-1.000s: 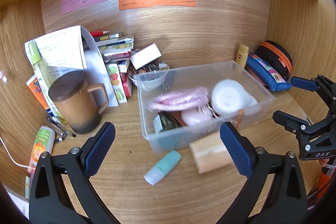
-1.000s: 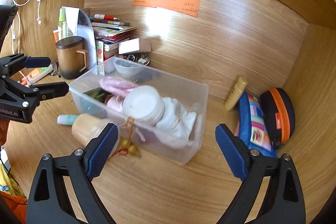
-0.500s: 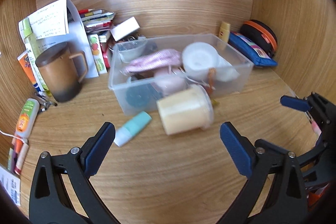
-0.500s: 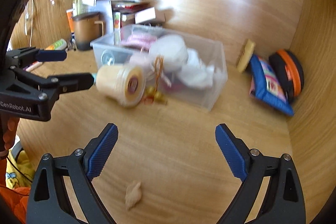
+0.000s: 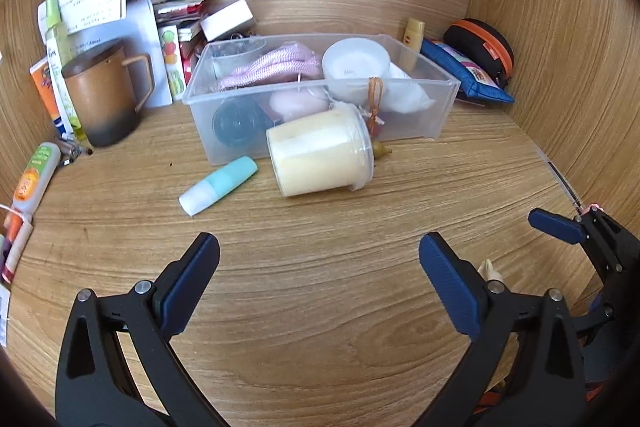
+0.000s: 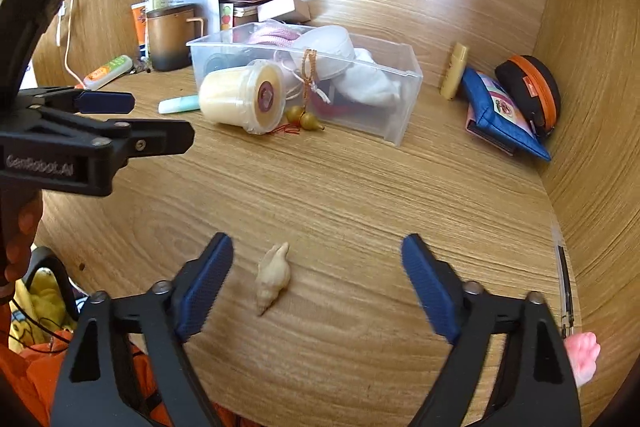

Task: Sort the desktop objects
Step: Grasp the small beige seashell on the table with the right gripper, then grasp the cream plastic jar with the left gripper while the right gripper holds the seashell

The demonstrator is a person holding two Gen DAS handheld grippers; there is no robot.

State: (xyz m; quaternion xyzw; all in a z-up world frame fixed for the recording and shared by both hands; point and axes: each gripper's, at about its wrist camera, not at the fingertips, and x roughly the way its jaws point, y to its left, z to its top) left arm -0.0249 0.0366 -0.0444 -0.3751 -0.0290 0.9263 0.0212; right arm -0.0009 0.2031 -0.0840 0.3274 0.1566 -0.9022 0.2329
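A small beige shell-shaped figure (image 6: 273, 279) lies on the wooden desk between the fingers of my right gripper (image 6: 318, 285), nearer the left pad; the jaws are closing and the pads do not touch it. My left gripper (image 5: 319, 279) is open over bare desk. Ahead lies a cream plastic jar (image 5: 320, 157) on its side against a clear storage box (image 5: 444, 99) filled with a pink pouch, a white lidded tub and cloth. A mint tube (image 5: 219, 185) lies left of the jar. A gourd charm (image 6: 305, 119) hangs from the box onto the desk.
A brown mug (image 5: 106, 95), papers and booklets stand at the back left. A blue pouch (image 6: 500, 111), a black and orange case (image 6: 532, 91) and a yellow tube (image 6: 454, 71) sit at the right wall. A pen (image 6: 564, 283) and a pink paw-shaped thing (image 6: 582, 355) lie near the right edge.
Both grippers have pulled back and lower from the box toward the desk's front. The shell figure now lies between the right fingers, which have narrowed.
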